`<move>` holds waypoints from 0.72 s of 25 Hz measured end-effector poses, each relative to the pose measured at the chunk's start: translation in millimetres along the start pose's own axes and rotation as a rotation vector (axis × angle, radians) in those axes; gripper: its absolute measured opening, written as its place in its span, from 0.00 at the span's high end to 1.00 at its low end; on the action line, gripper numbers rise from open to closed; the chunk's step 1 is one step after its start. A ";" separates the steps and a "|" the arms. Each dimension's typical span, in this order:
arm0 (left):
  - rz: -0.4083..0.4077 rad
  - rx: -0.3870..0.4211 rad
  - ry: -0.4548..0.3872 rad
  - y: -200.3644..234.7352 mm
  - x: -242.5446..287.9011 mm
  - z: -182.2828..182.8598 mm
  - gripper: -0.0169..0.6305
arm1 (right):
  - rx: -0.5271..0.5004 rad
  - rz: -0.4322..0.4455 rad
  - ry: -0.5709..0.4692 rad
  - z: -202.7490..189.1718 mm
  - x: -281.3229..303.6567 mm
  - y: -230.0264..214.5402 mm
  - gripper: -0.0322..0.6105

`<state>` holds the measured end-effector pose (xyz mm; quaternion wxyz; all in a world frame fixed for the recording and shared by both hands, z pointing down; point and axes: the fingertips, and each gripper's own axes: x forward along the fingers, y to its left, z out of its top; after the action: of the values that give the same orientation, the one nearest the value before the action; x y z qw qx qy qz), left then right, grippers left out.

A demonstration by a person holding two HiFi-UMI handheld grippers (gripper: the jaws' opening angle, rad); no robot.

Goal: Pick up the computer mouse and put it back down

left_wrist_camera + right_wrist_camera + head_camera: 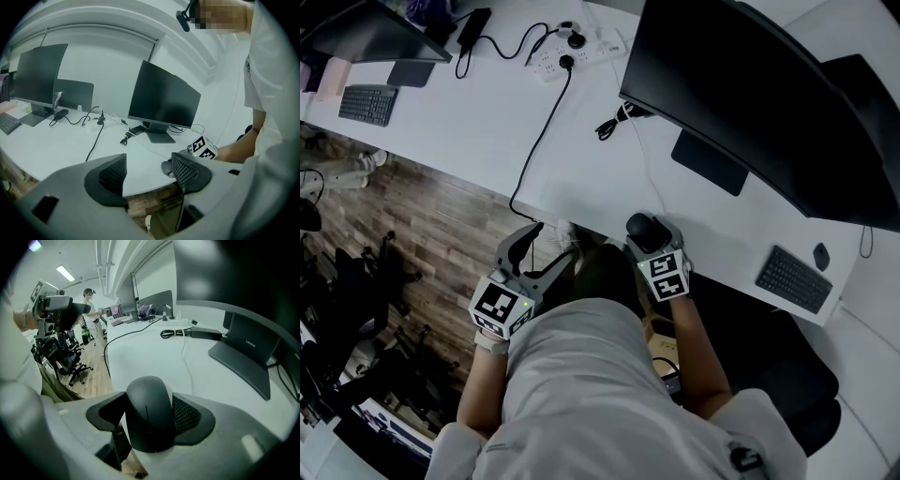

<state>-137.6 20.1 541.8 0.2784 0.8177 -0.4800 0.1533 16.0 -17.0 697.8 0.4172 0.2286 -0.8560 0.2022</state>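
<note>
The black computer mouse [149,414] sits between the jaws of my right gripper [150,420], which is shut on its sides. In the head view the mouse [641,228] is at the near edge of the white desk [478,122], in front of the right gripper [651,236]; whether it touches the desk I cannot tell. My left gripper [542,251] hangs off the desk's edge over the wooden floor, open, with nothing between its fingers. In the left gripper view the left gripper [147,171] faces the desk, and the mouse [166,167] peeks out beside the right gripper's marker cube [204,148].
A large dark monitor [750,103] on its stand [708,161] is behind the mouse. To the right lie a keyboard [794,278] and a second mouse [821,255]. A black cable [539,141] runs from a power strip [581,47] over the desk's edge. Office chairs [356,309] stand on the floor.
</note>
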 end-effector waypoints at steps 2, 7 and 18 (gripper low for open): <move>-0.003 0.001 0.004 1.2 -0.2 0.2 0.54 | -0.003 0.000 0.005 -1.2 3.4 -0.1 0.48; -0.003 0.001 0.004 5.4 -1.4 -0.2 0.54 | -0.012 -0.012 -0.005 2.0 5.7 -1.6 0.48; -0.018 0.023 -0.015 11.2 -2.1 16.5 0.54 | 0.024 -0.046 -0.021 17.3 -4.9 -6.0 0.48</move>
<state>-148.6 7.3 531.1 0.2666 0.8262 -0.4731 0.1500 11.3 -30.1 684.9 0.4100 0.2552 -0.8523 0.2007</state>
